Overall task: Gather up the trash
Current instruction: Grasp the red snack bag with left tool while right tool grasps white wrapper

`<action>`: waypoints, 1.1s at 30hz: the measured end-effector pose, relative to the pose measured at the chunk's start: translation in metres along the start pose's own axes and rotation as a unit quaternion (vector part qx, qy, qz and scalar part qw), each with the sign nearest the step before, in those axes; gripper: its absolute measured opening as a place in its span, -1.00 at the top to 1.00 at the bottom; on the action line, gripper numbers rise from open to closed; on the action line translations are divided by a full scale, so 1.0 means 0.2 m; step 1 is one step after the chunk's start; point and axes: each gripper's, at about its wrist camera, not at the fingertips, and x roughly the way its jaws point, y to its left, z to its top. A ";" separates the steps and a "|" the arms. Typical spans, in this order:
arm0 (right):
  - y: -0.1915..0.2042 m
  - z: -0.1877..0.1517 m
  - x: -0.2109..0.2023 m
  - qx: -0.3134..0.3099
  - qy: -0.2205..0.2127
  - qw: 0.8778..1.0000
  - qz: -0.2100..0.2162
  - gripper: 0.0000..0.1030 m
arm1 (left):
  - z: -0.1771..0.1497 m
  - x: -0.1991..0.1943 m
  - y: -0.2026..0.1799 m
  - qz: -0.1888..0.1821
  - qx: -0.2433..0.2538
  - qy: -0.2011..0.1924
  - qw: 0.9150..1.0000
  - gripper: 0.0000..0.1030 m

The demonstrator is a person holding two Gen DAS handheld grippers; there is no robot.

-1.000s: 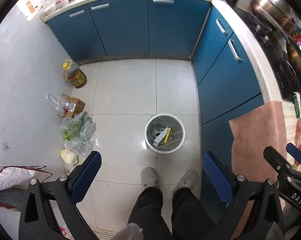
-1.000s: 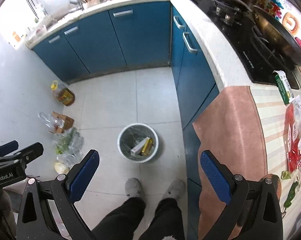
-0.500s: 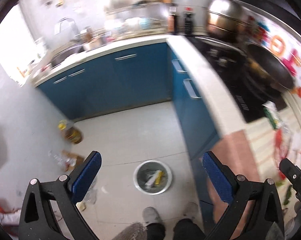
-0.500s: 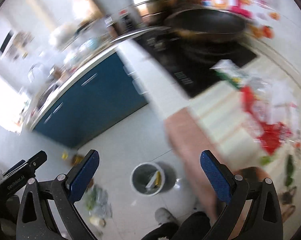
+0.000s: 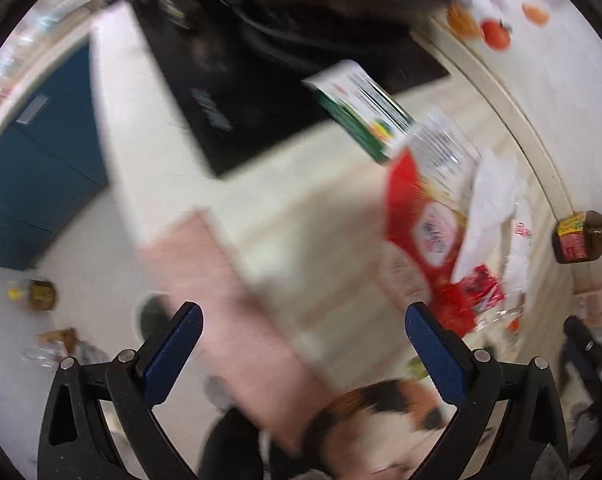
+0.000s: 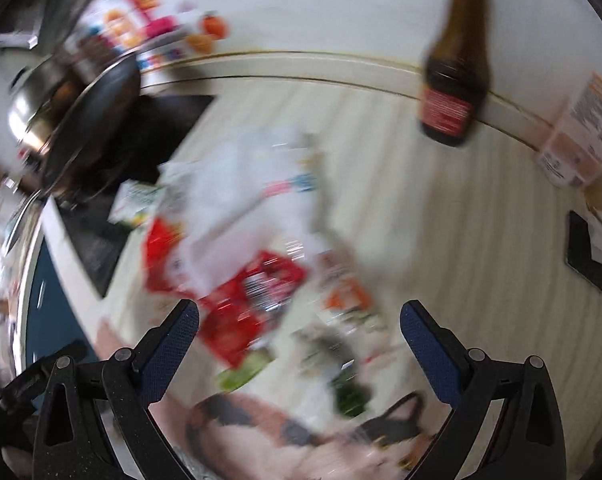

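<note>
both claws are spread wide and carry nothing, the left claw (image 5: 303, 344) and the right claw (image 6: 299, 342) each held out over the counter (image 6: 441, 216) as though lining up on the litter before a pick. the trash sits in a loose heap on the striped counter top: a red wrapper (image 6: 245, 312) and white crumpled paper (image 6: 253, 184) lie overlapping near the middle, with a green-and-white carton (image 5: 361, 116) just beside the black cooktop (image 5: 237, 92); the blur is heavy, so what the smaller green scraps near the front edge are i cannot tell. a brown sauce bottle (image 6: 455, 80) stands upright against the back wall, well apart from the heap, so the right side looks open for an approach. on the left the counter edge drops to the floor, where the bin (image 5: 155, 316) waits near the blue cabinets (image 5: 33, 184).
</note>
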 end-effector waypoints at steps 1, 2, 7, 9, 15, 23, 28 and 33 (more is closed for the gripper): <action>-0.05 0.02 0.03 0.007 0.002 1.000 -0.001 -0.87 | 0.04 0.07 -0.05 -0.007 0.003 0.011 1.000 -1.00; -0.09 0.03 0.04 0.011 0.004 1.000 -0.004 -0.81 | 0.07 0.12 -0.08 -0.013 0.007 0.019 1.000 -1.00; -0.18 0.09 0.21 0.015 0.027 1.000 0.002 -0.24 | 0.19 0.32 -0.24 -0.037 0.032 0.052 0.997 -0.95; -0.18 0.11 0.27 0.010 0.039 0.999 0.012 -0.21 | 0.24 0.39 -0.29 -0.039 0.043 0.059 0.997 -0.81; -0.04 0.14 0.43 -0.042 0.073 0.996 0.034 -0.21 | 0.26 0.41 -0.43 -0.028 0.080 0.052 0.995 0.60; 0.04 0.12 0.48 -0.068 0.081 0.994 0.017 0.84 | 0.21 0.11 -0.42 0.007 0.099 -0.023 0.995 1.00; 0.05 0.11 0.32 -0.071 0.031 0.997 0.017 0.95 | 0.16 -0.14 -0.32 0.051 0.108 -0.090 0.989 1.00; 0.05 0.10 0.16 -0.070 -0.002 0.997 0.021 0.96 | 0.08 -0.38 -0.22 0.089 0.106 -0.149 0.979 1.00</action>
